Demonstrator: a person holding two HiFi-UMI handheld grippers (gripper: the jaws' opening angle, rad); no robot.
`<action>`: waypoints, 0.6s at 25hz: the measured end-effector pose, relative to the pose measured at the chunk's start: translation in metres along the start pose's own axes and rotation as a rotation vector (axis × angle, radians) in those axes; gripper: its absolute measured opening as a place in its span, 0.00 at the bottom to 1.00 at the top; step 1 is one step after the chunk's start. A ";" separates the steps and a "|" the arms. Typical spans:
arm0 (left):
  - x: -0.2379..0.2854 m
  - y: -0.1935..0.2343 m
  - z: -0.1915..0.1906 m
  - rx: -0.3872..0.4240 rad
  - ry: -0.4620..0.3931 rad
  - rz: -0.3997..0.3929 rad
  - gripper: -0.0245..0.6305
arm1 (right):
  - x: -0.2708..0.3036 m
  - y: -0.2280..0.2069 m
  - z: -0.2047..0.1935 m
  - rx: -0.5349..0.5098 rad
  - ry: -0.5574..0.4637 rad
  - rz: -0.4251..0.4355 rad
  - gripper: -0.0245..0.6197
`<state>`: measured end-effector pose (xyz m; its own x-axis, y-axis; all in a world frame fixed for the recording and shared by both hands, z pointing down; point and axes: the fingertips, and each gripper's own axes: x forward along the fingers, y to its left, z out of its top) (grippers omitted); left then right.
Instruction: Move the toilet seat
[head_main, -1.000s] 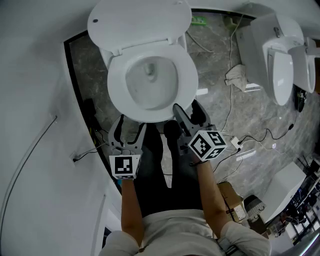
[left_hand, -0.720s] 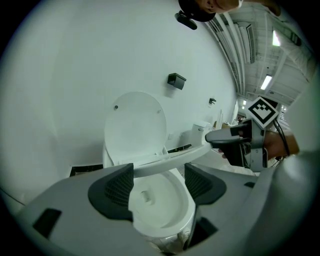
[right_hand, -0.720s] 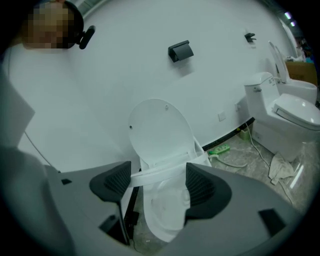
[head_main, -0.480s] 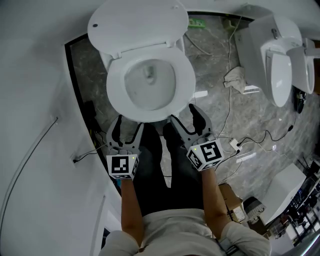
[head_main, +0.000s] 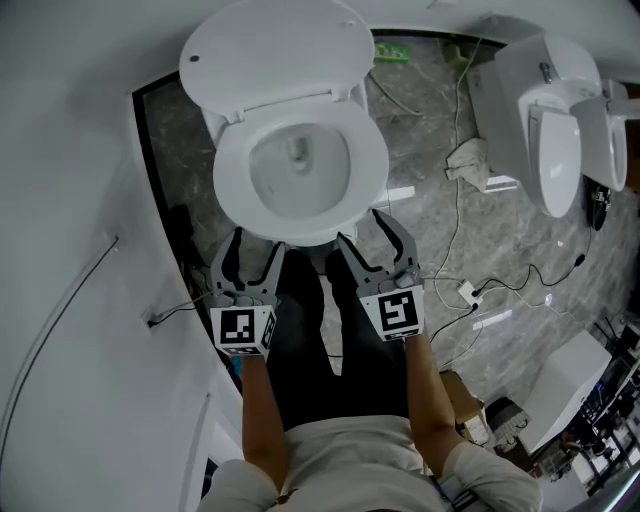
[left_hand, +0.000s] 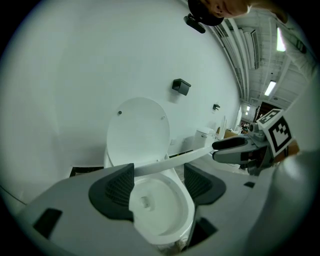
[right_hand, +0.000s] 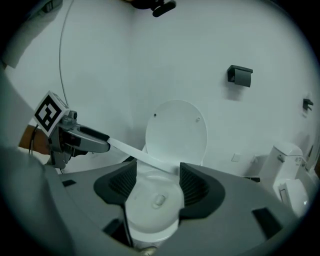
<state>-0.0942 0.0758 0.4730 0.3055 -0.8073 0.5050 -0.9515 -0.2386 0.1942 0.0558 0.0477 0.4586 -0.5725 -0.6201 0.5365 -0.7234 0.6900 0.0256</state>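
- The left gripper (head_main: 257, 250) is at the front edge of the toilet seat (head_main: 230, 170), on its left side, and points toward it and somewhat down.
- Its two jaws stand apart. The seat's front edge runs across their tips, and the pads do not clamp it.
- The right gripper (head_main: 358, 228) is at the same front edge, on the right side, just beside the left one.
- Its jaws have just been closing but are apart. The seat's edge crosses at their tips without being pinched.
- The marker cubes (head_main: 244, 330) of both face up.
- Both forearms (head_main: 260, 410) reach forward toward the seat, almost parallel, with the elbows near the body.
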 end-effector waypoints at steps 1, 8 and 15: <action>0.000 0.000 0.001 -0.001 0.000 0.001 0.54 | 0.001 -0.001 0.003 -0.012 -0.004 0.000 0.48; 0.004 0.003 0.016 -0.005 -0.006 0.000 0.53 | 0.006 -0.007 0.018 0.020 -0.020 -0.002 0.43; 0.007 0.007 0.025 -0.012 -0.008 -0.002 0.53 | 0.010 -0.011 0.022 0.053 -0.010 -0.005 0.43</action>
<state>-0.0996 0.0548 0.4569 0.3074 -0.8110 0.4977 -0.9502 -0.2340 0.2057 0.0496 0.0260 0.4452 -0.5722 -0.6277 0.5278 -0.7459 0.6659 -0.0168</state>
